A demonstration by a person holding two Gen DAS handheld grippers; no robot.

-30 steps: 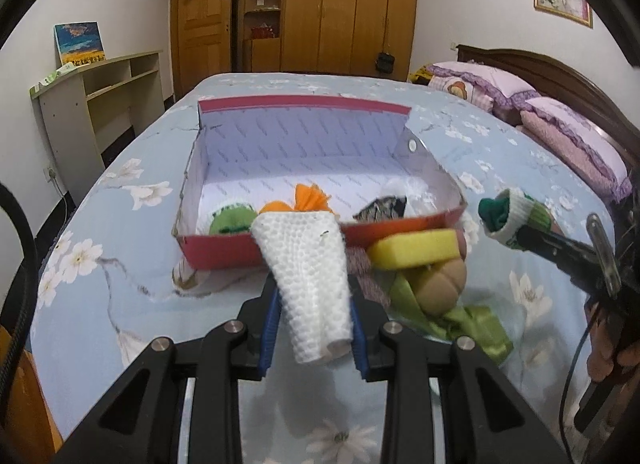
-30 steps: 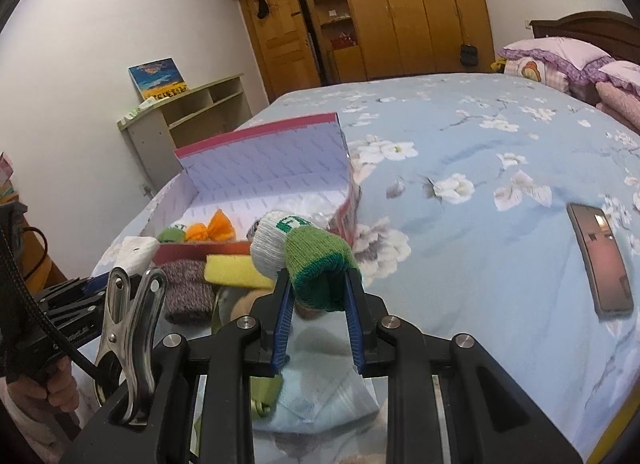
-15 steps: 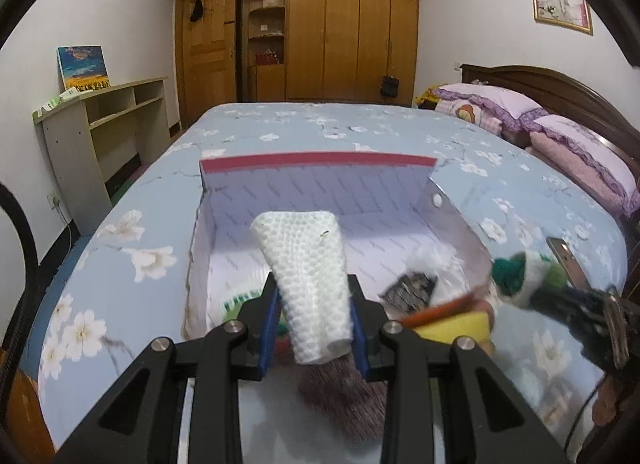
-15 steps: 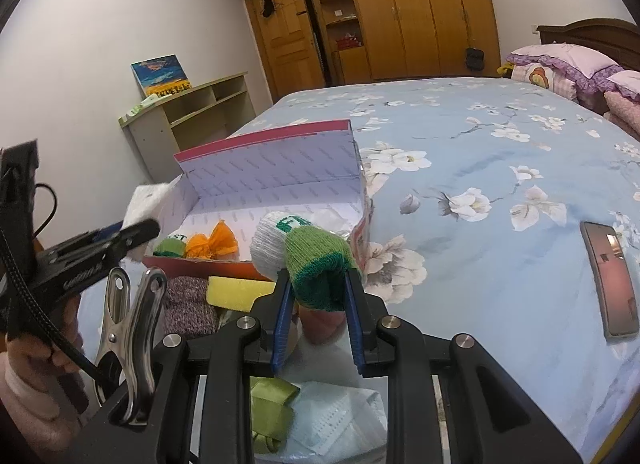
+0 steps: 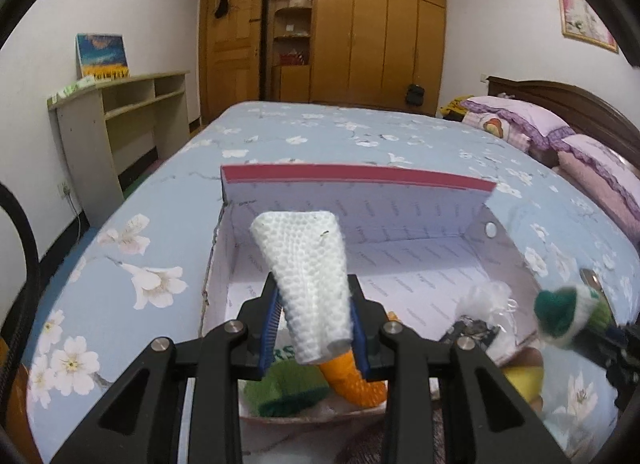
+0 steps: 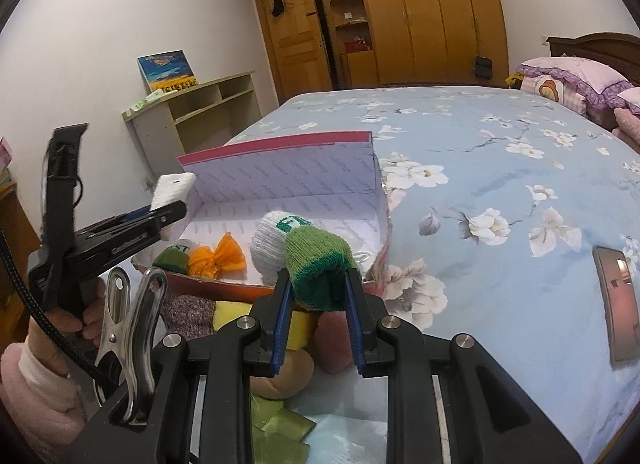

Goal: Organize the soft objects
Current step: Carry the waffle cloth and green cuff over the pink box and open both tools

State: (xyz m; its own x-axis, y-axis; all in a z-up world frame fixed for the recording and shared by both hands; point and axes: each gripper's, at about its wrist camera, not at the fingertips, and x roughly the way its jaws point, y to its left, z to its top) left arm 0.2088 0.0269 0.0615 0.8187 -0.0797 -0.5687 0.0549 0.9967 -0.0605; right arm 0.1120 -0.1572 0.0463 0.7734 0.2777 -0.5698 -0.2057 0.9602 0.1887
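Pinched near its lower end between the blue pads of the left gripper [image 5: 316, 328], the white knitted sock [image 5: 308, 272] stands up over the near left part of the red-rimmed box [image 5: 356, 174]. It looks light, limp and compressible, so a hold across its thick middle should suit it better than one at a loose end. The right gripper [image 6: 318, 300] is closed on a green-and-white rolled sock [image 6: 316, 264], held just before the box's near wall. Inside the box, by that wall, lie another green sock roll [image 6: 174, 258] and an orange mesh bundle [image 6: 216, 256]. Green lettering on the rolled socks is only partly readable, something like "ST". A phone [image 6: 614, 304] lies on the floral bedspread [image 6: 500, 168], well apart to the box's right.
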